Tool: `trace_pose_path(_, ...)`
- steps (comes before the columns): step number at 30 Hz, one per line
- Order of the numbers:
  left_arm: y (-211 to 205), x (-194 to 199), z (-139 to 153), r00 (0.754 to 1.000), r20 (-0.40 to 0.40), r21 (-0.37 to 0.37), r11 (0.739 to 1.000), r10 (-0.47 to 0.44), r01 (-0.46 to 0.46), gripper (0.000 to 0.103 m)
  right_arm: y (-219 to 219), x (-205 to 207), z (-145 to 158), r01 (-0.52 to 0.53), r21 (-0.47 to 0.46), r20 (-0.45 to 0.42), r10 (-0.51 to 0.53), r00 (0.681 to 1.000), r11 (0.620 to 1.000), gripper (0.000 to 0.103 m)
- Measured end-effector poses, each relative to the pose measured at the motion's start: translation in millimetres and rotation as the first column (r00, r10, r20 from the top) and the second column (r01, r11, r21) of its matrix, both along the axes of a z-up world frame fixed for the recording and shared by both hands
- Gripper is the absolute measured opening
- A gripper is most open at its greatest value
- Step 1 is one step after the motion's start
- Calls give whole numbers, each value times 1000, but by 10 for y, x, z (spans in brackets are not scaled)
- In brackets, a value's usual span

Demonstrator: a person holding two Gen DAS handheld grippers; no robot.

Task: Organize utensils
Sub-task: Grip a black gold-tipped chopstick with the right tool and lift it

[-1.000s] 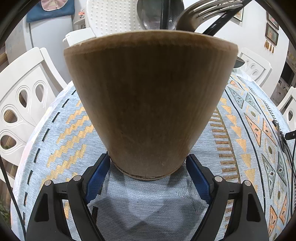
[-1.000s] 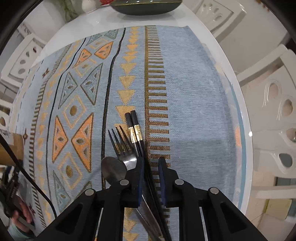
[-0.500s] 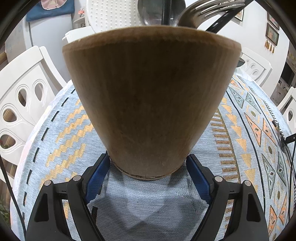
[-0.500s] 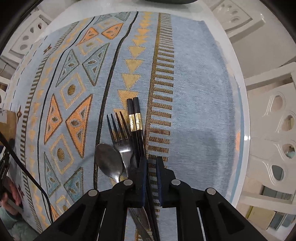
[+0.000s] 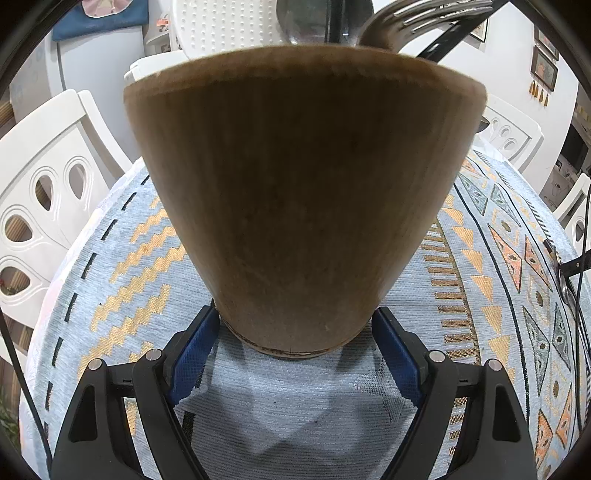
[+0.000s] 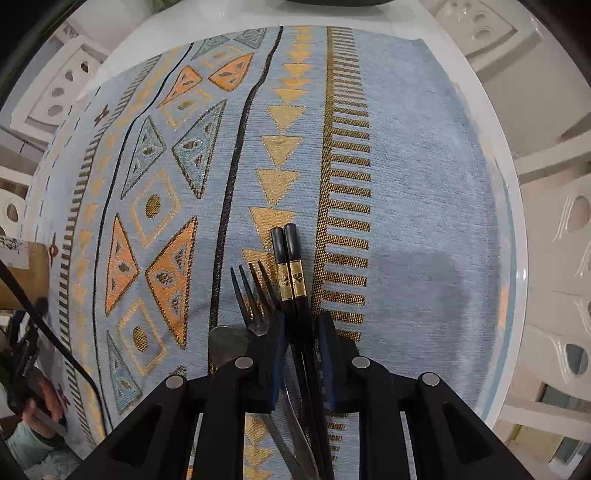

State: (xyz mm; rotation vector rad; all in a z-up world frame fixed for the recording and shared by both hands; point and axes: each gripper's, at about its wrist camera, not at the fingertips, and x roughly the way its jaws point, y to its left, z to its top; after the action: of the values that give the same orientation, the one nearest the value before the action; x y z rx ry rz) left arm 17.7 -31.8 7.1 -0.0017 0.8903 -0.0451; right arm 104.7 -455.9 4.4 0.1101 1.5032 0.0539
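A tan wooden utensil holder (image 5: 303, 184) stands on the patterned blue cloth, and my left gripper (image 5: 295, 310) is shut on its base, one blue pad on each side. A spoon (image 5: 306, 18), a fork (image 5: 424, 14) and a black handle (image 5: 454, 33) stick out of its top. My right gripper (image 6: 301, 321) points down over a pair of black chopsticks (image 6: 290, 266) with gold bands. Its jaws are opening, and the chopsticks lie between the pads with gaps on both sides. A dark fork (image 6: 255, 299) and a spoon (image 6: 227, 343) lie just left of them.
The cloth (image 6: 406, 184) covers a round white table (image 6: 491, 122) ringed by white chairs (image 5: 44, 206). A dark bowl (image 6: 332, 2) sits at the far edge. In the right wrist view the holder (image 6: 26, 273) and a person's hand (image 6: 40, 398) show at the left, with a black cable (image 6: 55, 339).
My right gripper has shifted slightly along the chopsticks, and its pads now stand wider apart than half a second ago. The left gripper and the holder have stayed put.
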Motion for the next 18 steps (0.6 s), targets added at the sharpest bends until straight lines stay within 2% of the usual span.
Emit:
trace_pose_path(4, -2, -7, -2, 1000, -2, 3, 1000, 0, 0, 85, -66, -9, 71, 59, 68, 18, -60, 998, 996, 17)
trace_pose_path(10, 7, -14, -3, 1000, -7, 7, 1000, -1, 1, 85, -152, -42, 125, 29, 6, 39, -29, 999, 1000, 17)
trace_pose_path(16, -17, 25, -12, 1000, -9, 8, 1000, -1, 1, 85, 69, -67, 11, -54, -55, 42, 57, 997, 997, 17)
trace_pose_path(18, -18, 27, -11, 1000, -9, 8, 1000, -1, 1, 85, 41, -77, 36, -44, -41, 42, 45, 998, 998, 17)
